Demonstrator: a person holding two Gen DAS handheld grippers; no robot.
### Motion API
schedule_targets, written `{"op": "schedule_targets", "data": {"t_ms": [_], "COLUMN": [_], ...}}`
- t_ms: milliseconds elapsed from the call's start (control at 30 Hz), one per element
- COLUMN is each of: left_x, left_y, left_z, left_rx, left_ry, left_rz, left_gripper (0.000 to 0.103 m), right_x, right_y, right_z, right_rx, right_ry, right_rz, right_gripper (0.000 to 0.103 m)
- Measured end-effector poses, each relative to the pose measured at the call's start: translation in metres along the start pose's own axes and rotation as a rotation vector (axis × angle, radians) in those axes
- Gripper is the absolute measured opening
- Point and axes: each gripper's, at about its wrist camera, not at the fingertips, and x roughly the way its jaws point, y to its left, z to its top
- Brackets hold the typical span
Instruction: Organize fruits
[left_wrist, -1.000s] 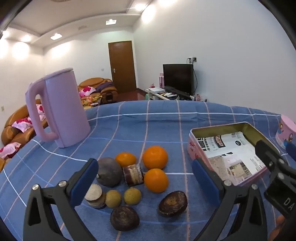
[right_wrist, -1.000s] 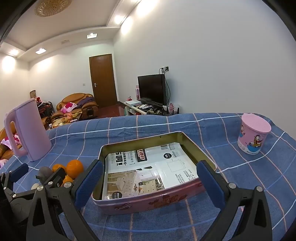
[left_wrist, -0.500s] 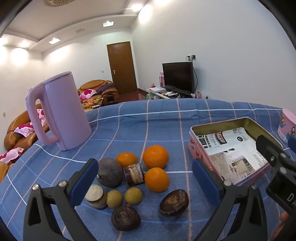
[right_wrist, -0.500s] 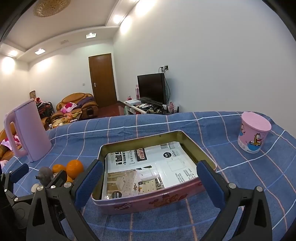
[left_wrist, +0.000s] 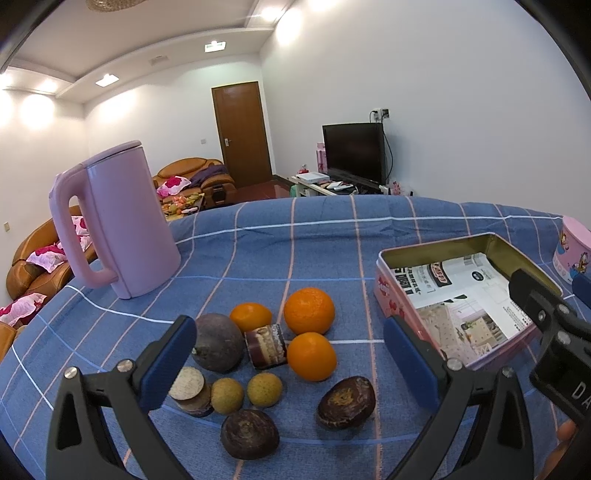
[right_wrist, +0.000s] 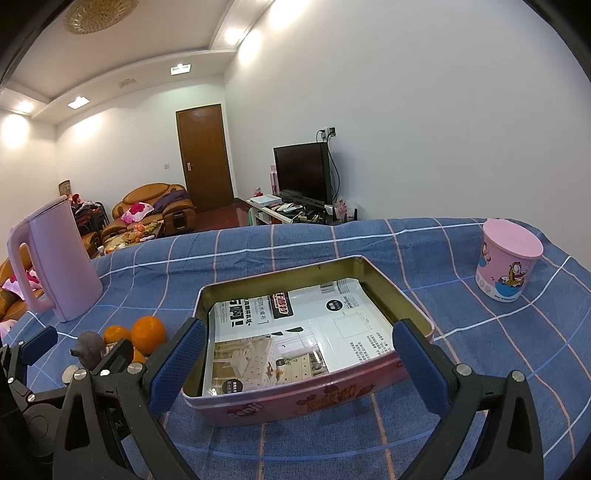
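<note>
Both views have barely shifted: left gripper (left_wrist: 288, 363) above fruit pile (left_wrist: 273, 354), right gripper (right_wrist: 299, 362) before tin (right_wrist: 413, 306), fingers spread, empty.

Home living room: sofa (right_wrist: 155, 201), television (right_wrist: 303, 173), wooden door (right_wrist: 203, 155).

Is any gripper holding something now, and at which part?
No. The left gripper and right gripper are both open, holding nothing.
</note>
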Motion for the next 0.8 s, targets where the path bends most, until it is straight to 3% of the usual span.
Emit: {"op": "schedule_targets", "data": {"t_ms": [800], "left_x": [-0.0009], "left_y": [-0.0035], "left_z": [-0.0009], "left_rx": [-0.001], "left_ry": [0.005], "left_rz": [-0.009], "left_gripper": [0.103], "right_x": [0.0001], "right_y": [0.0007], "right_z": [-0.0006], "right_rx": [0.004], "right_ry": [0.001], "right_rz": [0.004], "right_gripper": [0.102]}}
